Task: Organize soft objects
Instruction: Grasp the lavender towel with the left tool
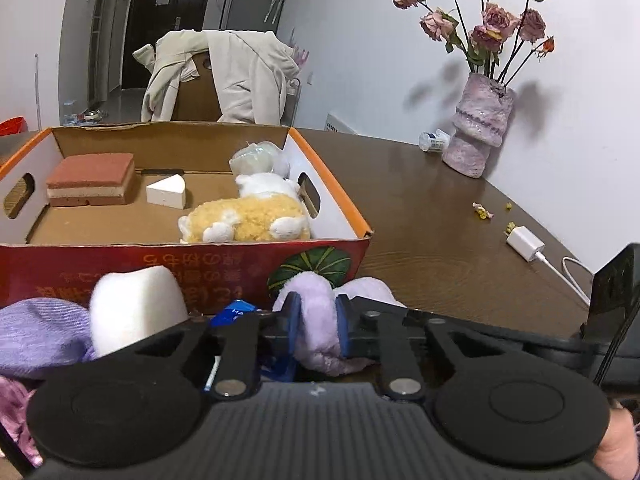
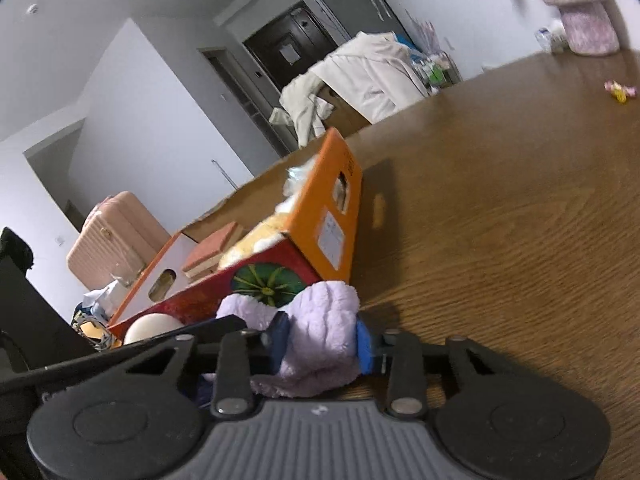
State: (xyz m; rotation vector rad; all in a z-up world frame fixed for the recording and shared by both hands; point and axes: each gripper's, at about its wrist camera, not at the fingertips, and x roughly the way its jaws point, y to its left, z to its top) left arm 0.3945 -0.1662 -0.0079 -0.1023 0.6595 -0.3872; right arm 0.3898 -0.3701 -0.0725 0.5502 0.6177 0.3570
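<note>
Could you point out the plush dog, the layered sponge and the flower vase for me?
Plush dog [image 1: 256,220], left wrist view, on its tan back.
Sponge [image 1: 91,178], left wrist view, on its red top layer.
Vase [image 1: 480,128], left wrist view, on its pink body.

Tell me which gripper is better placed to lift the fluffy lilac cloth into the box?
Probably the left gripper: its pads pinch the lilac cloth, facing the open box. The right gripper also grips it, beside the box's corner.

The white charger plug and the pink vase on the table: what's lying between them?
In the left wrist view, between the white charger plug and the pink vase lies mostly bare wooden table, with a few small fallen petal scraps.
</note>
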